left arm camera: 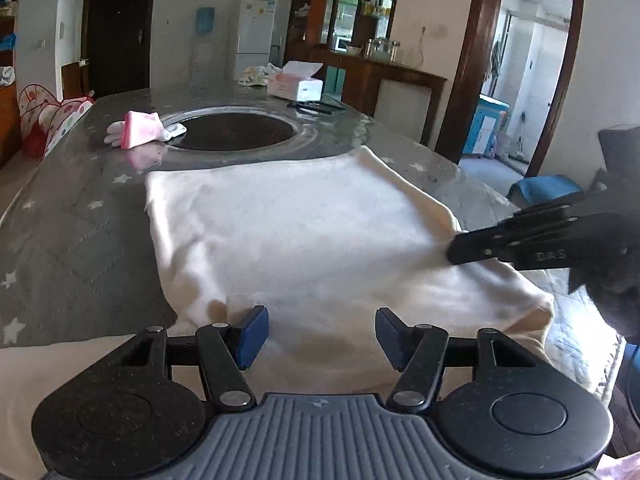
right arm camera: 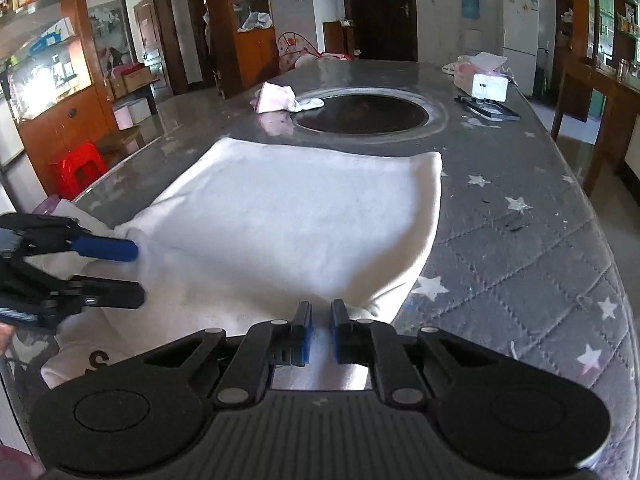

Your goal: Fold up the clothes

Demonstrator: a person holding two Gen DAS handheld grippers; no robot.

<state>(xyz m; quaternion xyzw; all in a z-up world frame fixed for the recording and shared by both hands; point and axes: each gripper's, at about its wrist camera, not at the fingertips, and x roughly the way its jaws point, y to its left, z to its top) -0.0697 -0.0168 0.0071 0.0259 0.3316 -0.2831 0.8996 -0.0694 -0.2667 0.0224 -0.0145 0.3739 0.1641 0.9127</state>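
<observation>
- Garment: one white top (right arm camera: 288, 224) lies on the grey star-print cover of the round table (right arm camera: 520, 240), its far part already doubled flat, its near part, bearing a dark printed letter, trailing to the table edge.
- The right gripper (right arm camera: 321, 330) has its blue pads nearly pressed together on a ridge of the white cloth, seemingly to keep that side under control while the fold is laid.
- The left gripper (left arm camera: 322, 334) stands spread above the near cloth with nothing pinched; in the right wrist view its fingers straddle the fabric's left edge without pressing on it, probably ready to take a fresh hold.
- Count: two grippers, one garment in work.
- Well apart, by the dark round recess (left arm camera: 236, 130) in the table's centre, sits one small pink-and-white bundle (left arm camera: 140, 132), possibly folded already.
- Further off lie one tissue box (left arm camera: 294, 84) and one flat black item beside it, which I cannot identify.
</observation>
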